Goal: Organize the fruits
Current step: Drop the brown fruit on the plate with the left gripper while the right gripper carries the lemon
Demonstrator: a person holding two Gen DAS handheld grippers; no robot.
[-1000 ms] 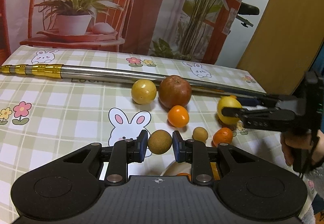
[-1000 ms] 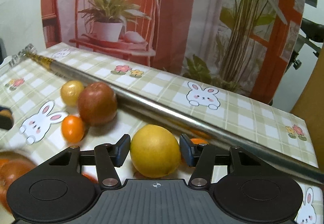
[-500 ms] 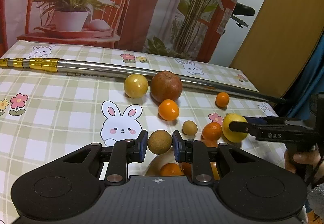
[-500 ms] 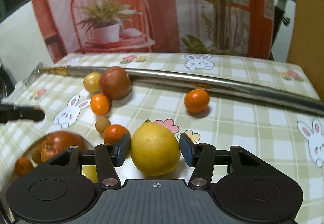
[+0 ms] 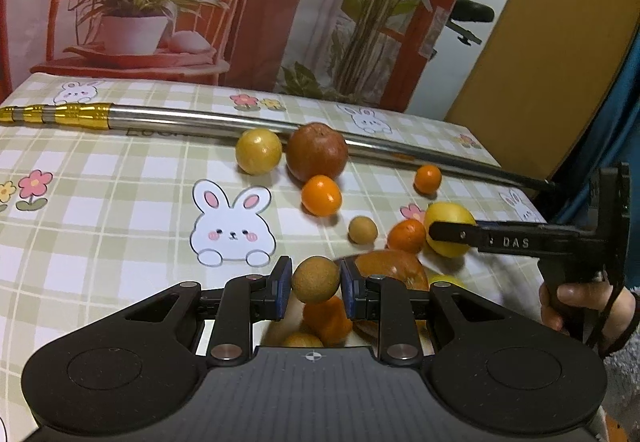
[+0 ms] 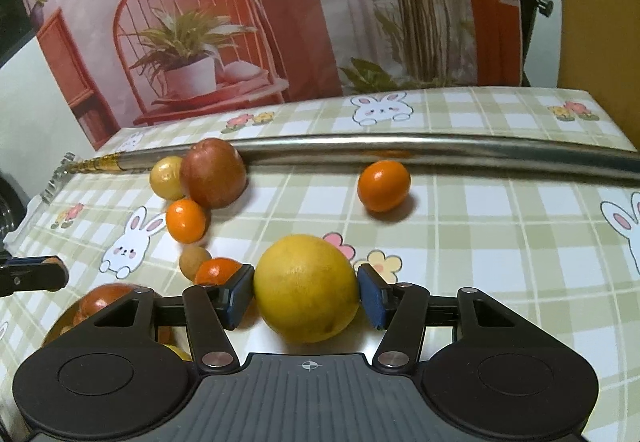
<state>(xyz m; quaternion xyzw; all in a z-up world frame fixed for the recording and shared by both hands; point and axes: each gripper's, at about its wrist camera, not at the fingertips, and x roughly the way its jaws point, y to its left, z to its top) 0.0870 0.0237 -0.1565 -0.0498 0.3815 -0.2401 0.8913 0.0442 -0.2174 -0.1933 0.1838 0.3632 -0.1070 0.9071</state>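
Note:
My left gripper (image 5: 316, 284) is shut on a small round brown fruit (image 5: 316, 279), held above a dish of fruits (image 5: 388, 266) near the table's front. My right gripper (image 6: 306, 292) has a big yellow lemon (image 6: 306, 288) between its blue pads, which touch its sides while the jaws are opening. In the left wrist view the lemon (image 5: 448, 220) sits low beside an orange (image 5: 406, 236), right of the dish. Loose on the checked cloth lie a yellow fruit (image 5: 258, 151), a large red-brown fruit (image 5: 316, 152), an orange (image 5: 321, 195), a small orange (image 5: 428, 179) and a small brown fruit (image 5: 363, 229).
A long metal pole with a gold end (image 5: 200, 118) lies across the back of the table, behind the fruits. A person's hand (image 5: 576, 298) grips the right tool at the table's right edge. A printed backdrop stands behind the table.
The right gripper has carried the lemon from beside the pole forward to the spot next to the dish, rolling as it went. The left gripper has kept its hold on the brown fruit.

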